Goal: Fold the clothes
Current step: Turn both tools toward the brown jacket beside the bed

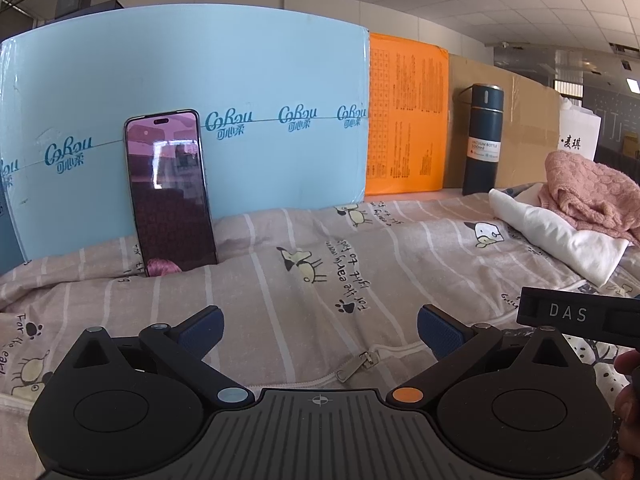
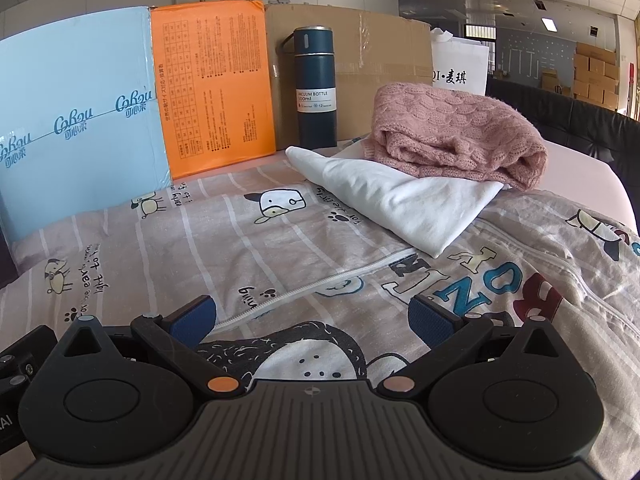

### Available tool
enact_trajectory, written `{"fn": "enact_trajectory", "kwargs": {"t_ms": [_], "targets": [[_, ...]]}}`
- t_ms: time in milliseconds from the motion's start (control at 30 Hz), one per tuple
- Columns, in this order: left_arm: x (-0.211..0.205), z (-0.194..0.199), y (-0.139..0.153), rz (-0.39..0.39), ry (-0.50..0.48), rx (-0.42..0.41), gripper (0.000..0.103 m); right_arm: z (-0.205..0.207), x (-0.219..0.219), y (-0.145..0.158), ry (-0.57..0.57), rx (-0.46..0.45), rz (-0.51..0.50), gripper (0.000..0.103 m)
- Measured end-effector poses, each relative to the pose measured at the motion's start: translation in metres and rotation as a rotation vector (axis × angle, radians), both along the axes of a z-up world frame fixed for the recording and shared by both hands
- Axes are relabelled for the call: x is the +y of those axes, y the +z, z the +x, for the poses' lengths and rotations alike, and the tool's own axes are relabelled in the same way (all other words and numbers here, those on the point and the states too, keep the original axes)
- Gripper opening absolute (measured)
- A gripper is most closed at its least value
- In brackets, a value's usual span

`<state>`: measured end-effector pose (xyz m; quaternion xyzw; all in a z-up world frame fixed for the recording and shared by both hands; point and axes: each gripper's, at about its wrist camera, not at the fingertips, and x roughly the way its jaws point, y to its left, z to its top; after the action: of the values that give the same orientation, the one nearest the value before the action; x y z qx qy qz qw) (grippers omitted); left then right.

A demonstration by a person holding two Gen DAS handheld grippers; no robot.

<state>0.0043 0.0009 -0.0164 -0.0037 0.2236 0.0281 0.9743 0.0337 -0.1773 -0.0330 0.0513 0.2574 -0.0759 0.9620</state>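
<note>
Left gripper (image 1: 320, 330): jaws spread wide, holding nothing, poised low over the pinkish-beige striped cotton garment with cartoon-animal print and white zipper (image 1: 304, 280).
Right gripper (image 2: 314, 320): likewise wide and empty, over the same garment's near part, where large coloured letters and a black-and-white animal figure show.
Task thing: the printed garment lies spread across the surface beneath both grippers, zipper running through the middle, metal zipper pull (image 1: 360, 364) just ahead of the left gripper.
Step, as judged: start of a fold; nothing gripped yet. The next move calls for each gripper to close on an edge or corner of the printed garment and carry it over.
Far right: folded white cloth (image 2: 396, 204), with a rolled pink cable-knit sweater (image 2: 452, 136) resting on it.
Far edge: dark blue vacuum bottle (image 2: 314, 88); smartphone (image 1: 170, 192) leaning against a pale blue carton (image 1: 200, 120); orange box (image 2: 216, 88); brown cardboard box (image 2: 380, 52); white paper bag (image 2: 460, 64).
Room: office-like, tiled ceiling, stacked cartons far right.
</note>
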Motion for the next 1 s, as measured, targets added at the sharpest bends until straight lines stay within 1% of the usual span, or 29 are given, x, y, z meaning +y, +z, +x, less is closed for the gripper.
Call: {"fn": "enact_trajectory", "kwargs": {"t_ms": [67, 233, 333, 500, 767, 867, 1000], "targets": [[0.000, 0.000, 0.000, 0.000, -0.003, 0.002, 0.103, 0.000, 0.000, 0.000, 0.001, 0.001, 0.001, 0.103], [0.005, -0.001, 0.005, -0.043, -0.009, 0.027, 0.103, -0.001, 0.000, 0.000, 0.002, 0.001, 0.000, 0.103], [0.005, -0.001, 0.007, -0.047, -0.010, 0.041, 0.103, -0.001, 0.000, 0.001, 0.004, 0.002, 0.002, 0.103], [0.001, -0.004, 0.011, -0.013, -0.014, 0.029, 0.103, -0.002, 0.000, 0.001, 0.013, 0.007, 0.009, 0.103], [-0.007, -0.017, 0.025, 0.054, -0.011, -0.021, 0.103, -0.008, -0.002, 0.005, 0.043, -0.004, 0.043, 0.103], [-0.005, -0.023, 0.029, 0.076, 0.011, -0.027, 0.103, -0.010, -0.001, 0.006, 0.051, -0.008, 0.048, 0.103], [0.000, -0.033, 0.033, 0.085, 0.047, -0.024, 0.103, -0.013, -0.001, 0.007, 0.067, -0.016, 0.058, 0.103]]}}
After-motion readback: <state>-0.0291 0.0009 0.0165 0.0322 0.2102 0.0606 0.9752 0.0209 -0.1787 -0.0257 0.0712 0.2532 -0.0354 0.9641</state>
